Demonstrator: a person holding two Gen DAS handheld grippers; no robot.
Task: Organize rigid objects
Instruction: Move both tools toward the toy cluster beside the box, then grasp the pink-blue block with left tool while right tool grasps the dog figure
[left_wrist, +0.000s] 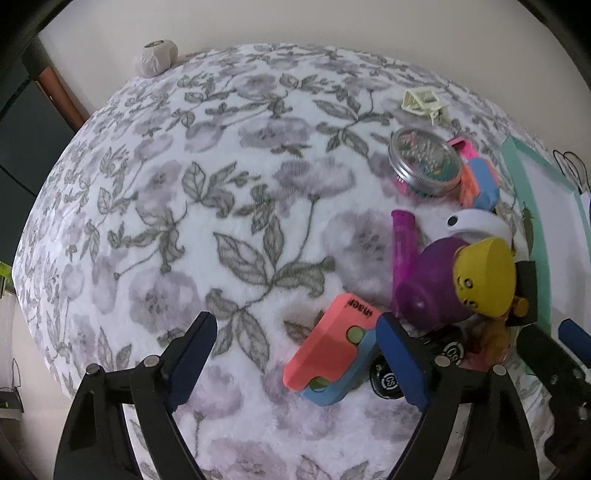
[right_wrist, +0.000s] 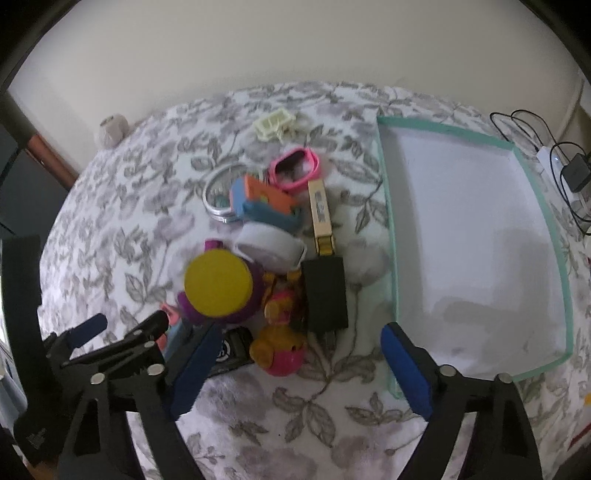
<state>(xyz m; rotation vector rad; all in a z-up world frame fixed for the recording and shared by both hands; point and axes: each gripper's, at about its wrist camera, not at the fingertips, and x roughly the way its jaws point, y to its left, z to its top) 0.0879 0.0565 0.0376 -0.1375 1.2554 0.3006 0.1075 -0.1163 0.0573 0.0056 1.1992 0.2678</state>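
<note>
- Looking along the left gripper (left_wrist: 295, 354), we find its jaws spread wide and empty, with the coral and blue box (left_wrist: 328, 354) lying between them, close against the inner face of the right-hand finger.
- We judge this box to be light, stiff plastic with flat sides (smooth, so perhaps a little slippery); we would take it across its two long flat faces, near the middle, so it does not swivel.
- Just beyond that same finger stands the purple toy with the yellow head (left_wrist: 458, 280), top-heavy by the look of it and liable to tip if nudged.
- Further ahead of the jaws sits a round tin (left_wrist: 424, 162), hard and smooth; we would grip it across the rim.
- The right gripper (right_wrist: 299, 362) is likewise wide open, holding nothing; the pink and orange toy (right_wrist: 280, 350) lies between its fingers, nearer the left one.
- The black block (right_wrist: 325, 291) lies just ahead of it, boxy and rigid, easy to pinch across its narrow sides.
- The green-edged tray (right_wrist: 388, 221) lies ahead past the right finger, beside the pile on the soft flowered blanket (right_wrist: 258, 424).
</note>
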